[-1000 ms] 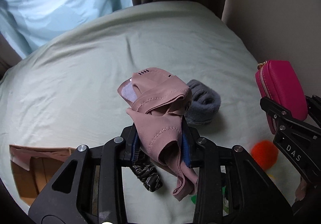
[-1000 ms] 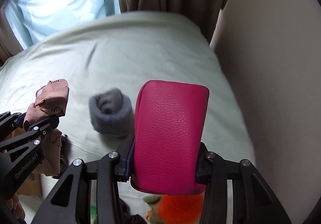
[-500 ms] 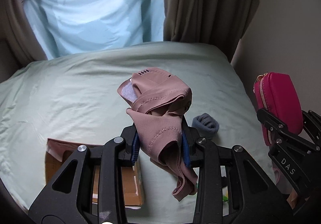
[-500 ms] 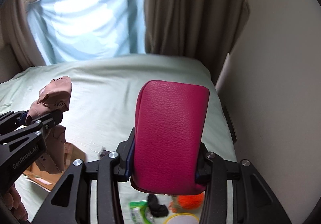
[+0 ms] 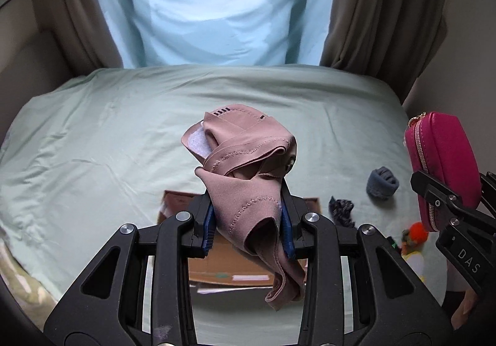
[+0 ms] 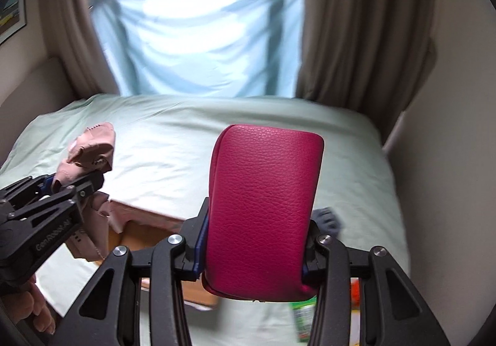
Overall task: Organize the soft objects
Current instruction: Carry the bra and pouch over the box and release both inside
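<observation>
My left gripper [image 5: 248, 222] is shut on a crumpled dusty-pink fabric piece [image 5: 245, 166] and holds it above an open cardboard box [image 5: 229, 271] on the bed. It also shows at the left of the right wrist view [image 6: 77, 188] with the pink fabric [image 6: 93, 153]. My right gripper [image 6: 252, 250] is shut on a magenta leather pouch [image 6: 263, 209], held upright above the bed; the pouch shows at the right of the left wrist view [image 5: 440, 166]. A rolled grey sock [image 5: 382, 183] and a dark patterned fabric piece [image 5: 341, 209] lie on the bed.
The pale green bed sheet [image 5: 93, 144] fills the scene. An orange fuzzy ball [image 5: 417, 229] and small packets [image 6: 302, 318] lie at the near right. A light blue cloth [image 6: 201, 36] and brown curtains [image 6: 356, 36] hang behind; a wall [image 6: 449, 160] runs along the right.
Both grippers have risen and pulled back from the bed with their loads. The cardboard box now lies under the left gripper, and the grey sock looks smaller and farther right.
</observation>
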`<state>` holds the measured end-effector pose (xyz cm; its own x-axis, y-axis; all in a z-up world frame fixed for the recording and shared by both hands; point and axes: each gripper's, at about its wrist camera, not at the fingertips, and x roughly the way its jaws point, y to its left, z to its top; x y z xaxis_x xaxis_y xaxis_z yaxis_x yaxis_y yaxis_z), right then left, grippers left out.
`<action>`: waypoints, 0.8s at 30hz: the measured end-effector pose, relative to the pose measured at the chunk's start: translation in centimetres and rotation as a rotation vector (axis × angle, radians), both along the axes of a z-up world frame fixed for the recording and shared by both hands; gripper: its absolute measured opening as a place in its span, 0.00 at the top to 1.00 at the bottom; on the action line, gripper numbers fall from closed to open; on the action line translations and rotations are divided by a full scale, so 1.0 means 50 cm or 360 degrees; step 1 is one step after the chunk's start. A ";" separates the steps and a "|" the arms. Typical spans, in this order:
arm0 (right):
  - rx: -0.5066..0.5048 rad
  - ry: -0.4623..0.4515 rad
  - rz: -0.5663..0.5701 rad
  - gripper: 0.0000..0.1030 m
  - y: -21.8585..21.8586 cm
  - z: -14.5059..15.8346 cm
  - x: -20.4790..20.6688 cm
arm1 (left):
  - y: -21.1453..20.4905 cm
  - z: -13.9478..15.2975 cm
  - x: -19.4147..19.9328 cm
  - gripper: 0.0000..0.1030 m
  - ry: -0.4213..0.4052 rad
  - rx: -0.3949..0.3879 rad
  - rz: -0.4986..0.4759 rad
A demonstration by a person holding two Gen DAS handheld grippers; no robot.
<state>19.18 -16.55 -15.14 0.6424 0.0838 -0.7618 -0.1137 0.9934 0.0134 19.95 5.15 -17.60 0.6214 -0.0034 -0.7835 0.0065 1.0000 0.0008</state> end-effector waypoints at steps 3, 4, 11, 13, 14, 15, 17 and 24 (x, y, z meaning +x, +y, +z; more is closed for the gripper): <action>0.0008 0.0079 0.0062 0.61 0.066 -0.032 0.008 | 0.060 -0.046 0.001 0.71 0.0099 0.0020 0.0008; 0.0013 0.0118 0.0082 0.61 0.089 -0.048 0.011 | 0.080 -0.067 0.004 0.71 0.0139 0.0024 0.0010; 0.0011 0.0404 0.0164 0.61 0.207 -0.185 0.063 | 0.151 -0.203 0.040 0.71 0.0387 -0.0009 -0.0033; 0.0014 0.0479 0.0172 0.61 0.228 -0.224 0.073 | 0.152 -0.245 0.060 0.71 0.0460 -0.0005 -0.0070; 0.0023 0.0522 0.0171 0.61 0.235 -0.247 0.075 | 0.151 -0.269 0.067 0.71 0.0495 -0.0002 -0.0090; 0.0036 0.0559 0.0164 0.61 0.239 -0.269 0.084 | 0.147 -0.292 0.078 0.71 0.0532 -0.0002 -0.0111; 0.0079 0.0649 0.0133 0.61 0.242 -0.316 0.106 | 0.139 -0.338 0.096 0.71 0.0609 0.0000 -0.0147; 0.0176 0.0970 0.0028 0.61 0.239 -0.463 0.169 | 0.114 -0.484 0.144 0.71 0.0882 0.0006 -0.0206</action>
<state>27.62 -4.61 -38.27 0.0919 0.1902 -0.9774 -0.0696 0.9804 0.1842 27.14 10.87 -41.79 0.1121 -0.0490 -0.9925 0.1294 0.9910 -0.0343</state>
